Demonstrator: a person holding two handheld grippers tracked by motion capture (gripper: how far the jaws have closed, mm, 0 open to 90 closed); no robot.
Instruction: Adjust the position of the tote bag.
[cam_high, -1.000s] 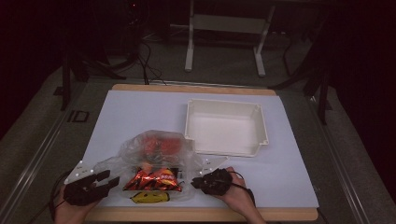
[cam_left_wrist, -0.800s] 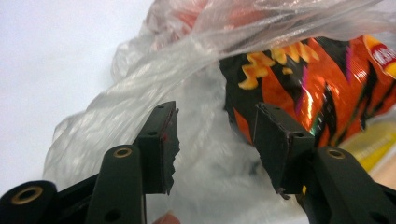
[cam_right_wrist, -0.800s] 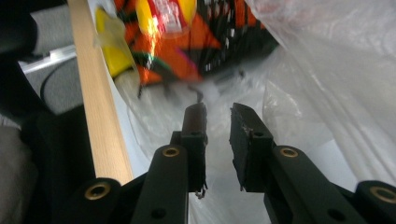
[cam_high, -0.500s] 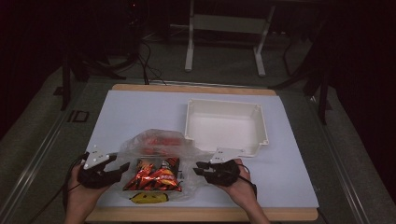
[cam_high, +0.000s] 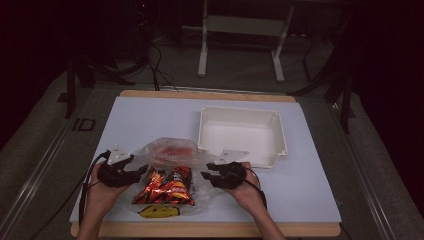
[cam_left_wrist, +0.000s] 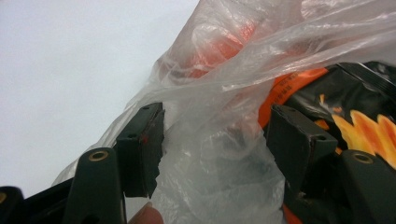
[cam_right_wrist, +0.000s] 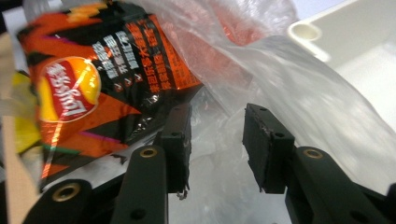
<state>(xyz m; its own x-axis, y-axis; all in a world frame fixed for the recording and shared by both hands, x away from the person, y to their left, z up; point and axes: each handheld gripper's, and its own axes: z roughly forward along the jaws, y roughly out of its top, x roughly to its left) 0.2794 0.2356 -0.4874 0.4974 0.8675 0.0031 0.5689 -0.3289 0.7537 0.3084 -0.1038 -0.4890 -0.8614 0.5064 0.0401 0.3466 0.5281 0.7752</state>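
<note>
Both hands slide up alongside the plastic bag (cam_high: 172, 165), left gripper (cam_high: 135, 172) and right gripper (cam_high: 206, 175) jaws just opening, film loose between them (nothing pinched), so regripping looks next.

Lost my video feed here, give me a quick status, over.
Left claw and right claw open, jaws just opening, film between them. Clear plastic bag with chip packet on table. White tray beyond, nothing blocking.
</note>
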